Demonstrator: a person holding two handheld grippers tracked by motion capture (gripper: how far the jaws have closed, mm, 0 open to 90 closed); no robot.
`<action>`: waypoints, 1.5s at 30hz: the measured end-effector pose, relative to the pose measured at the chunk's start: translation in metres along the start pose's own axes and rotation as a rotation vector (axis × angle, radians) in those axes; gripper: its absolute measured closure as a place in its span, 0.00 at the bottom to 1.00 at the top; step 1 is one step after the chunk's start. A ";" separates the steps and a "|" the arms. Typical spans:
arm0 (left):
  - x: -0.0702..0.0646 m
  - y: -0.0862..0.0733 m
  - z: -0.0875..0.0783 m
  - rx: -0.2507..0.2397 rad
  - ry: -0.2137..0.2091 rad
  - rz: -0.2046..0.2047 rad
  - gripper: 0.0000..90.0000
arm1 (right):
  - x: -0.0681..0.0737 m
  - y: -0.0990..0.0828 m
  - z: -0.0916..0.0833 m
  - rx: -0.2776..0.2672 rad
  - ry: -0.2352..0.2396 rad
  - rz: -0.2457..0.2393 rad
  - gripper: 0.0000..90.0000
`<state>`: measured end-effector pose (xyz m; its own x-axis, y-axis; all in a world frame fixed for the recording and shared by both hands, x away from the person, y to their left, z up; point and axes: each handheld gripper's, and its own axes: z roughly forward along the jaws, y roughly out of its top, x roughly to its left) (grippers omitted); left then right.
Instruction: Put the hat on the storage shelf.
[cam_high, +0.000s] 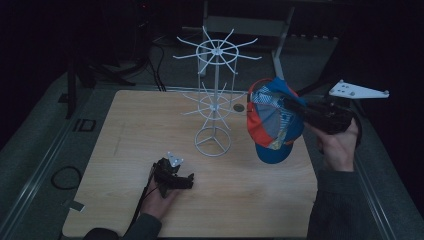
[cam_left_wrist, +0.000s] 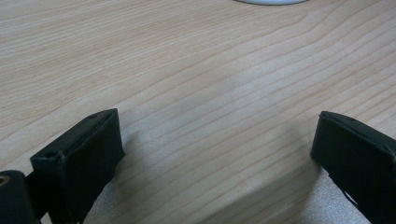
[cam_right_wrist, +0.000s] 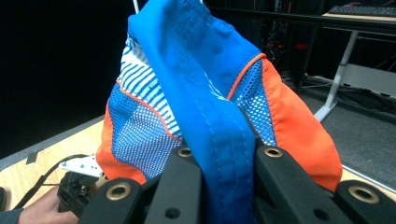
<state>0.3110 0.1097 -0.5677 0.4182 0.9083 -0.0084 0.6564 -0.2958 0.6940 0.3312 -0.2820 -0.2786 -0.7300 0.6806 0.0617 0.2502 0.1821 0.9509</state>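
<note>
A blue and orange mesh cap (cam_high: 272, 120) hangs in the air right of a white wire rack (cam_high: 215, 100) with spoke arms on two levels. My right gripper (cam_high: 292, 106) comes in from the right and is shut on the cap. In the right gripper view its jaws pinch a blue fold of the cap (cam_right_wrist: 219, 93), with the right gripper (cam_right_wrist: 229, 158) closed tight on the cloth. My left gripper (cam_high: 186, 181) rests low on the wooden table (cam_high: 150, 130) in front of the rack. The left gripper (cam_left_wrist: 217, 140) is open, with bare wood between its jaws.
The rack's round base (cam_left_wrist: 271, 1) lies just beyond my left gripper. A black cable (cam_high: 65, 177) loops on the floor left of the table. A white desk leg (cam_right_wrist: 334, 88) stands on the grey floor beyond the table, with dark equipment behind it.
</note>
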 end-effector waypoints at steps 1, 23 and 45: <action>0.000 0.000 0.000 0.000 0.000 0.000 0.03 | 0.000 0.000 0.000 -0.001 0.001 0.001 0.94; 0.000 0.000 0.000 0.003 0.000 0.002 0.03 | 0.002 0.014 -0.002 -0.040 0.010 -0.016 0.94; 0.000 0.000 0.000 0.002 0.001 0.003 0.03 | 0.003 0.022 -0.005 -0.074 -0.016 -0.013 0.94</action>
<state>0.3110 0.1099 -0.5675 0.4195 0.9077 -0.0062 0.6569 -0.2989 0.6922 0.3315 -0.2793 -0.2561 -0.7222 0.6903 0.0451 0.1925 0.1379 0.9716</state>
